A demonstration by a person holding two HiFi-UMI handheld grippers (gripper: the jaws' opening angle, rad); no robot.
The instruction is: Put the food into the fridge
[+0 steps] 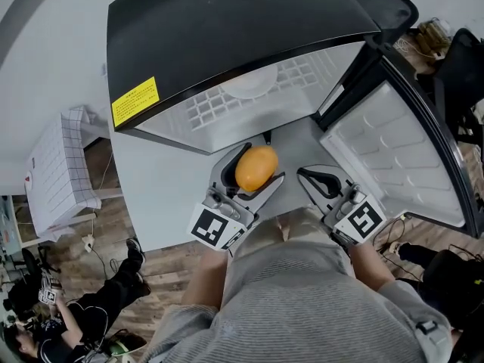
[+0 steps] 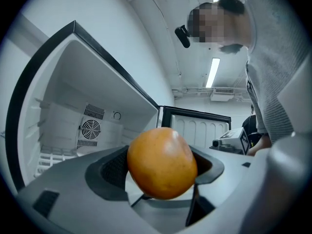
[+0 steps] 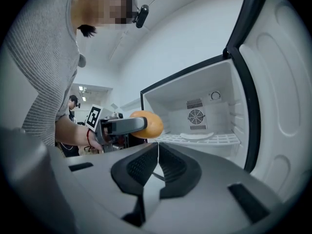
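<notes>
An orange fruit [image 1: 256,168] sits clamped between the jaws of my left gripper [image 1: 253,171], held just in front of the open fridge [image 1: 227,36]. It fills the middle of the left gripper view as the orange fruit [image 2: 162,163], and in the right gripper view the orange fruit [image 3: 147,124] shows to the left of the fridge opening. My right gripper [image 1: 318,177] hangs beside it to the right, jaws pressed together with nothing between them. Inside the fridge a white wire shelf [image 3: 204,139] carries a white plate [image 3: 196,136].
The fridge door [image 1: 408,150] stands swung open at the right, close to my right gripper. A white checked box [image 1: 57,169] stands at the left on the wooden floor. Another person [image 1: 76,316] sits low at the bottom left. Cables and gear lie at the right edge.
</notes>
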